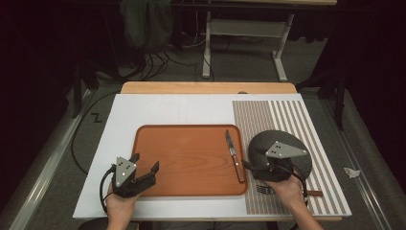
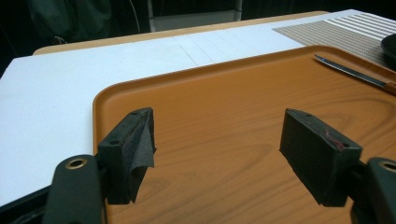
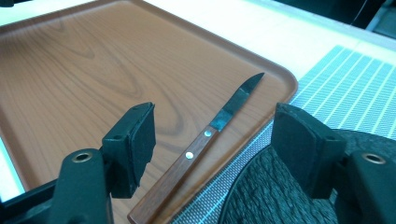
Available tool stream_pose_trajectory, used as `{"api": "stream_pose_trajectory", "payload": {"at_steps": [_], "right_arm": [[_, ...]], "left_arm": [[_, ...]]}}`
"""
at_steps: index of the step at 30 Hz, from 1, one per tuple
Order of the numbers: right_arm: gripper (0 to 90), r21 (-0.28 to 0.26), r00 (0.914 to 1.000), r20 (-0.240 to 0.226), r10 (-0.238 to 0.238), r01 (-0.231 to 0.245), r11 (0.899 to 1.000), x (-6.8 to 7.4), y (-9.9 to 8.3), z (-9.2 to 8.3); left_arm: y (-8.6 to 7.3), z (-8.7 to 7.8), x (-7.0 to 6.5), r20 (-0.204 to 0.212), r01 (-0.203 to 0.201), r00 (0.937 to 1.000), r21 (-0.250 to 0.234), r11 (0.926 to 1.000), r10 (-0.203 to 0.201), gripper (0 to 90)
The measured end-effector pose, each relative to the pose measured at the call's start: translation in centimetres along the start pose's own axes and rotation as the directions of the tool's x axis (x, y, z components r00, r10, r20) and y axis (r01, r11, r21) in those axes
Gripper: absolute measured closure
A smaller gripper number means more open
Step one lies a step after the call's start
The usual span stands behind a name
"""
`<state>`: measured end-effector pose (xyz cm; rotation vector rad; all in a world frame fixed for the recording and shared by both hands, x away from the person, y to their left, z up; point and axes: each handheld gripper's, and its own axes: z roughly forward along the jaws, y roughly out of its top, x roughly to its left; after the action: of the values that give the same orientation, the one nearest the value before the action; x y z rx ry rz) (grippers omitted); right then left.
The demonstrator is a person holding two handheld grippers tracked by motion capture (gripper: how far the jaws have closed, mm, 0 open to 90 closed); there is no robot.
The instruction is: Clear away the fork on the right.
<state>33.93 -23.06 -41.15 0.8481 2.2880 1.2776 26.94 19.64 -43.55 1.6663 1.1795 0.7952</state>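
left tool (image 1: 144,170) sits at the near-left corner of the tray (image 1: 191,139), jaws spread, nothing between them. in the left gripper view the bare tray (image 2: 224,102) runs ahead of the pads, with the knife (image 2: 348,70) far off to the tool's right, up near the tray's far right rim. this tool looks parked, not working.

knife (image 1: 234,155) lies flat inside the tray along its right edge, blade pointing away from the person, wooden handle toward them.

right tool (image 1: 249,165) is just right of the knife handle, hovering over the dark round mat (image 1: 297,139) on the striped placemat (image 1: 287,115). jaws spread wide, not gripping anything. in the right gripper view the knife (image 3: 205,140) lies ahead of and below the open pads, handle end nearest the tool, blade running away from it; the mat (image 3: 261,186) is under the right pad. the pads are clear of the handle.

a fork (image 1: 265,189) lies on the placemat just behind the right tool, partly under the hand.

my read: knife placement on the tray looks done and the right tool is free of it. next likely item is the fork. that calls for turning the right tool back toward the person, lining the jaws across the fork's stem and coming down low, since it lies flat on the placemat with little to pinch.
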Motion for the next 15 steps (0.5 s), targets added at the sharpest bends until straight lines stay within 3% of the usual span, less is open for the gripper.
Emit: {"api": "stream_pose_trajectory", "payload": {"at_steps": [5, 11, 15], "right_arm": [[29.7, -0.031, 1.0, -0.002, 0.006, -0.006, 1.0, -0.2, -0.1, -0.9], [26.6, -0.05, 0.9983, -0.038, 0.044, -0.046, 0.998, -0.3, 0.0, -1.5], [24.4, -0.063, 0.9979, -0.027, 0.06, -0.061, 0.996, -0.6, -0.2, -2.1]], "left_arm": [[0.0, 0.0, 0.0, -0.003, -0.001, 1.0, -0.001, 1.0, 0.001, 26.8], [0.0, -0.1, 0.0, -0.003, 0.001, 1.0, -0.005, 1.0, -0.001, 26.8], [0.0, -0.1, 0.0, -0.003, -0.001, 1.0, -0.002, 1.0, 0.001, 26.8]]}}
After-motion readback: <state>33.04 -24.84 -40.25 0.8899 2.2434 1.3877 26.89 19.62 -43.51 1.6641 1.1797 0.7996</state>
